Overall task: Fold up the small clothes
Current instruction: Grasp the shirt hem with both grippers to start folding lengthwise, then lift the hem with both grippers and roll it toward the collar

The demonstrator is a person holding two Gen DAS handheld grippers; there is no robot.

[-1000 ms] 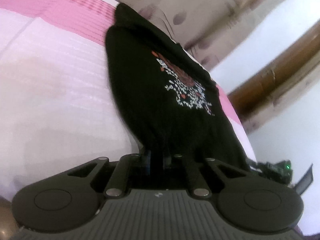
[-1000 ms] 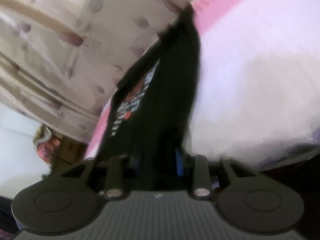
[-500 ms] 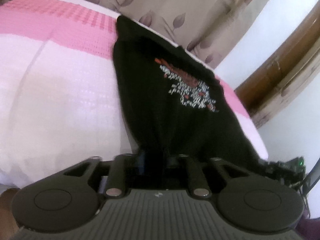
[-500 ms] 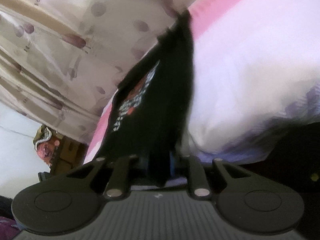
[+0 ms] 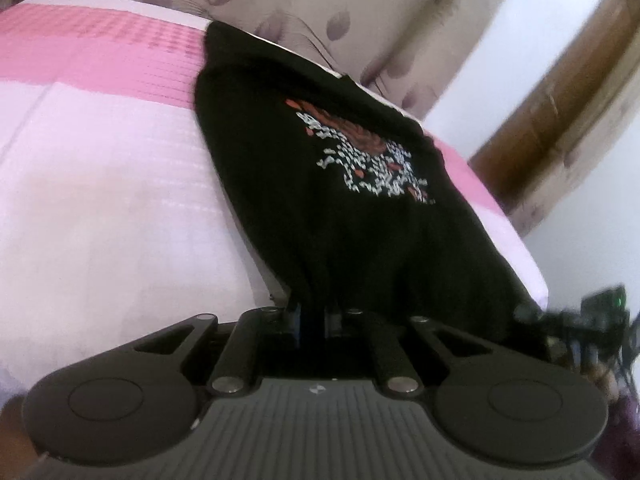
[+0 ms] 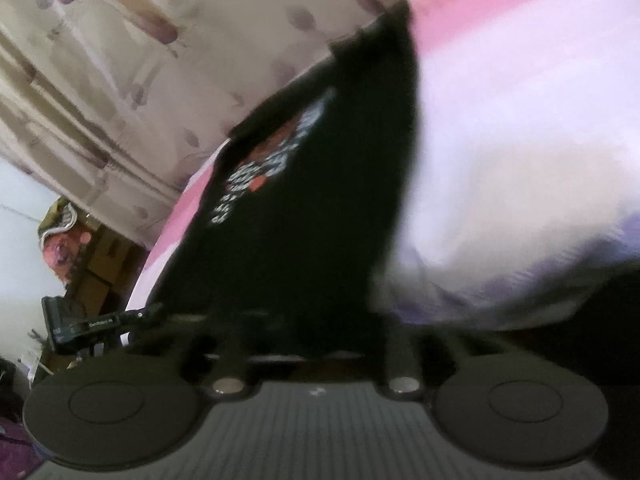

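In the left wrist view, the pink and white bedspread (image 5: 100,184) fills the left side, a deep pink band running across its far end. The black T-shirt (image 5: 320,208) lies on the bed to the right of centre, stretched long and narrow. Its long axis runs from the left gripper (image 5: 314,316) at the bottom of the view away toward the patterned curtain (image 5: 320,4) at the far edge of the bed. The near hem bunches into the left gripper, whose fingers are closed tight on the black cloth. A white and red print (image 5: 372,156) sits on the upper face of the shirt, past its middle. Further right, the other gripper shows dimly at the shirt's near right corner, and a brown wooden frame (image 5: 560,96) slants up the wall.

In the right wrist view, a cardboard box (image 6: 100,272) stands at the far left below the curtain. The shirt again runs away from the camera, narrowing to a point at the far edge of the bed, with the print on its left half. Its near end is gathered between the fingers of the right gripper (image 6: 320,344), which are closing on the cloth. This view is blurred. The bedspread spreads to the right.
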